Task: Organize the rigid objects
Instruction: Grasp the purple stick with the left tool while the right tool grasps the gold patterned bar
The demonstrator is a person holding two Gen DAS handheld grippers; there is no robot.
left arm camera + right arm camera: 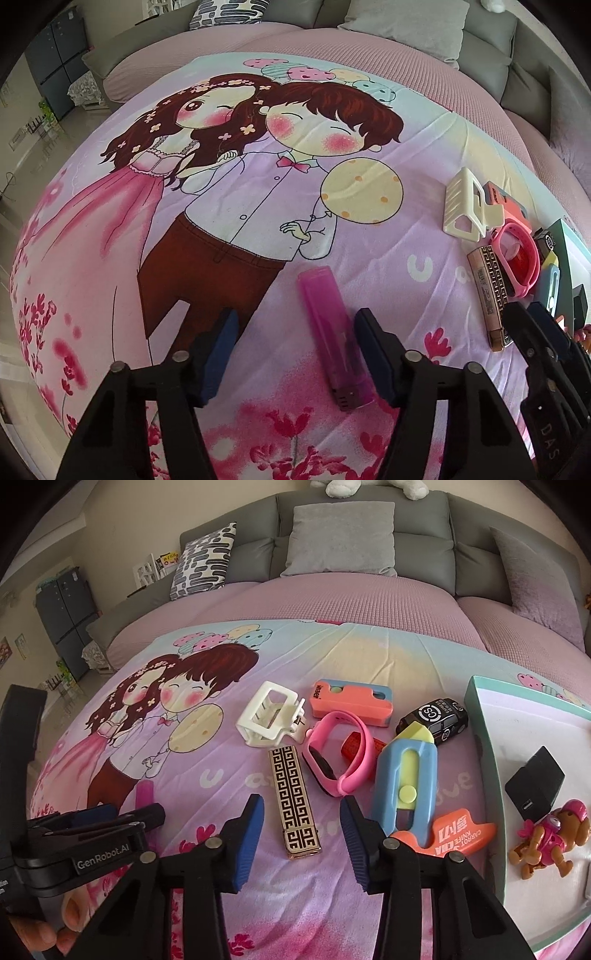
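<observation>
A pink lighter lies on the cartoon bedsheet between the fingers of my open left gripper, nearer the right finger, untouched. My right gripper is open and empty over a gold-and-black patterned lighter, which lies between its fingertips on the sheet. Beyond it lie a white hair claw, a pink wristband, an orange-and-blue block, a black toy car and a blue carrot-shaped toy knife. The left gripper body shows at the left of the right wrist view.
A teal-rimmed white tray at the right holds a black charger and a pink-and-brown toy dog. Grey sofa cushions line the back. The floor and a dark cabinet lie off the left edge.
</observation>
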